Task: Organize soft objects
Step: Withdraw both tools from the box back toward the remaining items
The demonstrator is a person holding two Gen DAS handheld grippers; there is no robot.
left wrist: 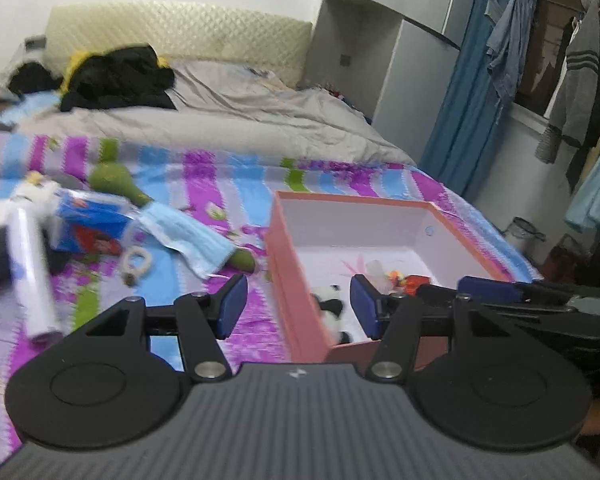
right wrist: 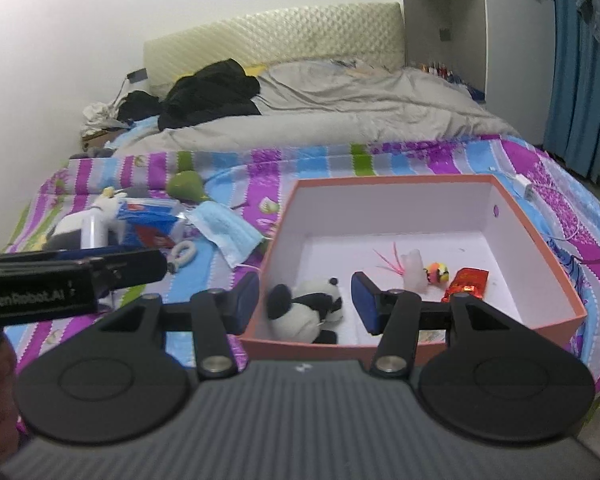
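Observation:
A pink box (right wrist: 540, 280) with a white inside sits on the striped bed cover. A panda plush (right wrist: 306, 310) lies in its near left corner, also seen in the left wrist view (left wrist: 332, 308). My right gripper (right wrist: 305, 304) is open and empty, straddling the box's near left wall above the panda. My left gripper (left wrist: 299, 306) is open and empty over the box's left wall (left wrist: 284, 264). On the cover to the left lie a green plush (left wrist: 112, 178), a blue face mask (left wrist: 188, 236) and a white plush (right wrist: 108, 200).
A blue tissue pack (right wrist: 152, 214), a white roll (left wrist: 30, 268) and a white ring (right wrist: 182, 252) lie among the soft things. In the box are a red packet (right wrist: 466, 284), a small orange toy (right wrist: 436, 272) and a clear figure (right wrist: 412, 270). Grey duvet (right wrist: 340, 104) and black clothes (right wrist: 208, 96) behind.

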